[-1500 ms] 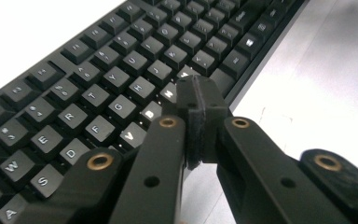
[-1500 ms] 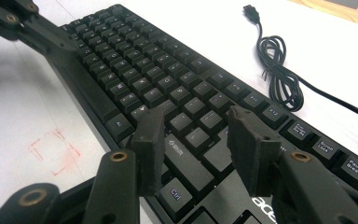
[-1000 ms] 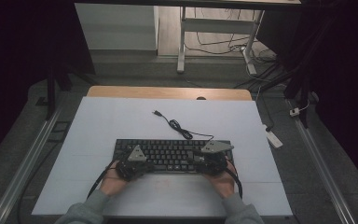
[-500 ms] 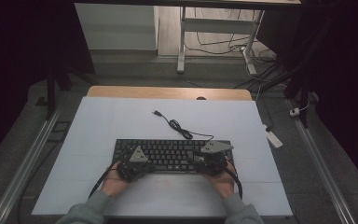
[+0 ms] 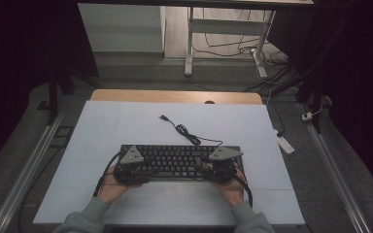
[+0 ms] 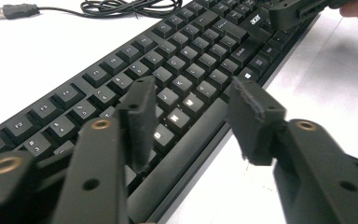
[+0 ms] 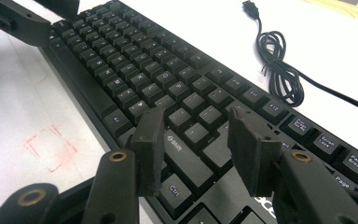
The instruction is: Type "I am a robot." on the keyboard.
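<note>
Typing step: black Acer keyboard (image 5: 177,162) sits near the table's front edge, left gripper (image 6: 186,119) has just been opening, nothing between its jaws, right gripper (image 7: 193,149) hovers part-open and empty; next likely calls for closing before pressing a key.

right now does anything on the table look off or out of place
Mostly tidy. The keyboard lies square and intact, but its cable sits coiled on the white table with the USB plug loose, connected to nothing. A faint red square mark stains the surface.

Black keyboard (image 5: 177,162) flat on white table (image 5: 126,126); cable (image 5: 187,133) coiled behind
</note>
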The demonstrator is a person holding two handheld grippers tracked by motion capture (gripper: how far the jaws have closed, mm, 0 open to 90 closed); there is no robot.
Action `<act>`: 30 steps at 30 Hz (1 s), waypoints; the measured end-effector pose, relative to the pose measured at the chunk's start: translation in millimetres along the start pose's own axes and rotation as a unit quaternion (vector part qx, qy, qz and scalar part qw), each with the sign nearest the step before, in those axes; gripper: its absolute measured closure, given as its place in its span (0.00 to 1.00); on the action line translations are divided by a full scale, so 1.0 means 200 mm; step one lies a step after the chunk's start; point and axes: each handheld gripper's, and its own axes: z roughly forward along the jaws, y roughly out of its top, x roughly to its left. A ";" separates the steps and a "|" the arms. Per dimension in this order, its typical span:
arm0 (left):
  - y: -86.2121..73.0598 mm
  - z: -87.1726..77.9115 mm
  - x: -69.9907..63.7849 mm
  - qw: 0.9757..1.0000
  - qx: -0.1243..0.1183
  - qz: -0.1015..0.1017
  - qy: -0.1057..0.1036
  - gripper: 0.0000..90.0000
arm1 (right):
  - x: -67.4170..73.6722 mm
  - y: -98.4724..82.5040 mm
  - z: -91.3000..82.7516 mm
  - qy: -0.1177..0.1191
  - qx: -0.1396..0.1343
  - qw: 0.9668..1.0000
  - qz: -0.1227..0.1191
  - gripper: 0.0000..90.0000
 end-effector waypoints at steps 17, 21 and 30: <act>0.01 -0.05 0.04 1.000 -0.001 -0.019 0.019 0.40 | -0.01 0.00 0.00 -0.001 -0.001 1.000 0.000 0.62; 0.01 -0.06 0.06 0.999 -0.002 -0.023 0.024 0.39 | -0.01 0.00 -0.01 -0.003 0.000 1.000 -0.002 0.62; 0.00 -0.08 0.10 0.999 -0.002 -0.037 0.033 0.40 | -0.01 0.00 -0.01 -0.004 0.000 1.000 -0.004 0.62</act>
